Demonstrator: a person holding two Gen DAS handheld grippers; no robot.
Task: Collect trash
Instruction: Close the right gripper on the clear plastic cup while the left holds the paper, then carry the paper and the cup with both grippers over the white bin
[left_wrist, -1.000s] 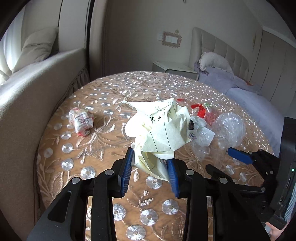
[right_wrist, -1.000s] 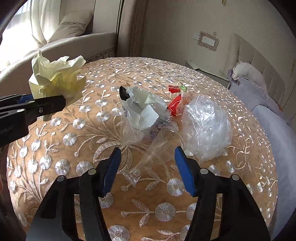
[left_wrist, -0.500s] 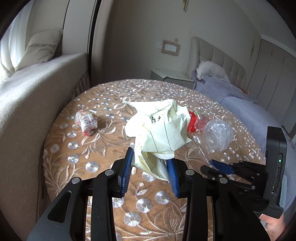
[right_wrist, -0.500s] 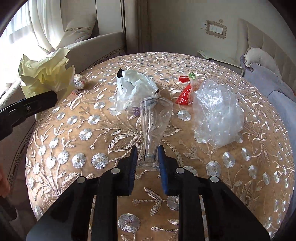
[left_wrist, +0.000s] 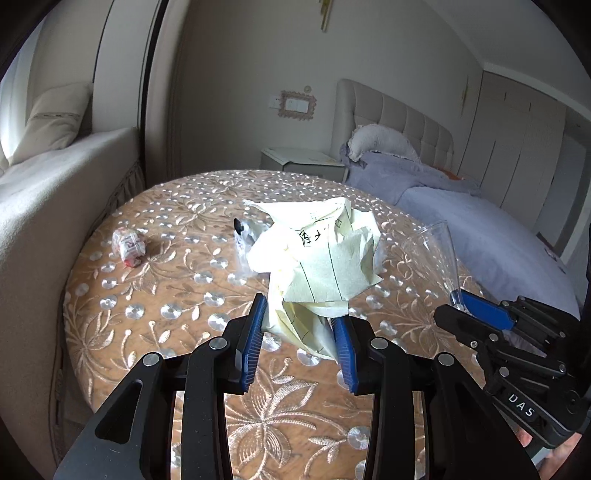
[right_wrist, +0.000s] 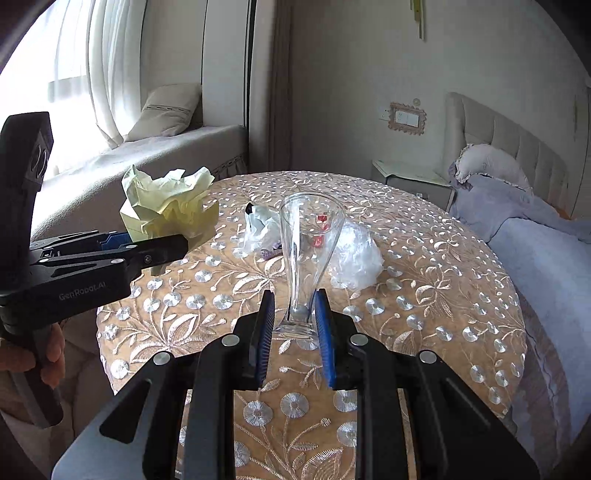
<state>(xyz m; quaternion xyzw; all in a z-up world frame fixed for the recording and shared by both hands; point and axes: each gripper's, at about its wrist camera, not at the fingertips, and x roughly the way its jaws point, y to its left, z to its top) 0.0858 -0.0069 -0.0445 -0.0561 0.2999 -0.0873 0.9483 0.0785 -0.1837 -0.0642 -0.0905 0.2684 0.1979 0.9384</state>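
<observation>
My left gripper is shut on a crumpled pale-yellow paper and holds it above the round table; the paper also shows in the right wrist view. My right gripper is shut on the stem of a clear plastic cup, held upright above the table; the cup also shows in the left wrist view. On the table lie a white plastic wrapper, a clear plastic bag, a red wrapper seen through the cup and a small crumpled red-and-white wrapper.
The round table has a tan embroidered cloth. A beige window seat with a cushion runs along the left. A bed with lilac bedding stands at the right, a nightstand behind the table.
My right gripper closed on the clear cup, stood it upright and lifted it. Both grippers rose and drew back from the table; the paper stays in my left gripper.
</observation>
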